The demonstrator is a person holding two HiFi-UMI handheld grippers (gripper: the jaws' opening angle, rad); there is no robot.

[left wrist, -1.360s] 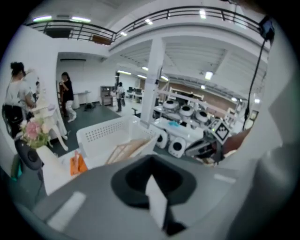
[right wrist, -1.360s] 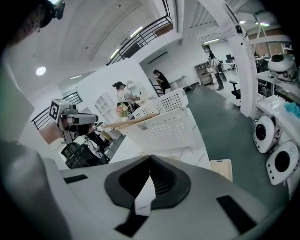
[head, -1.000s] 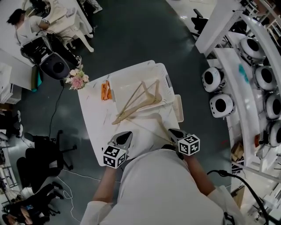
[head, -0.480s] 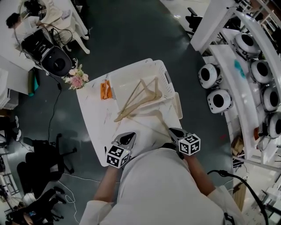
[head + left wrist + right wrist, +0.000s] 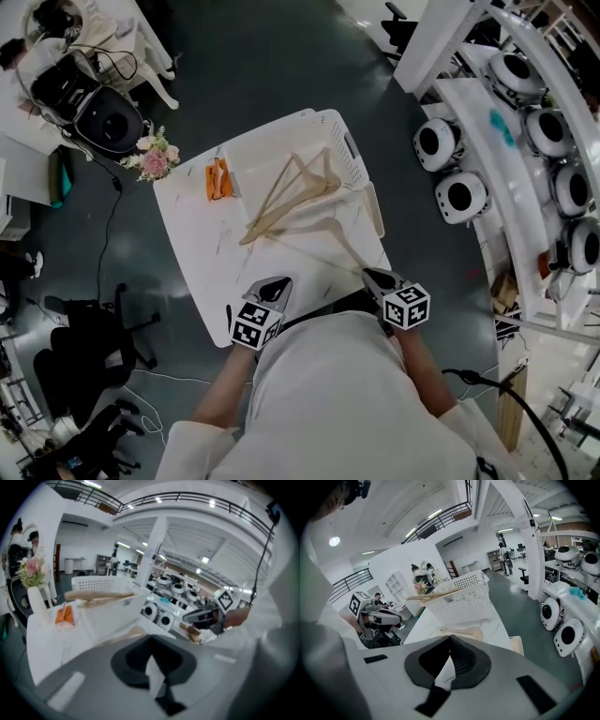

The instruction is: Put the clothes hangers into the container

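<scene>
Both grippers have edged forward over the near edge of the white marbled table. In the head view a pale wooden clothes hanger lies loose, its bar running crosswise, between the right gripper and the white perforated plastic basket, where other wooden hangers lean over the rim. The left gripper view shows the left gripper with its fingers pressed together on nothing and the loose hanger off to one side. The right gripper view shows fingers likewise together and empty, with the hanger straight ahead, so the right hand looks nearer.
</scene>
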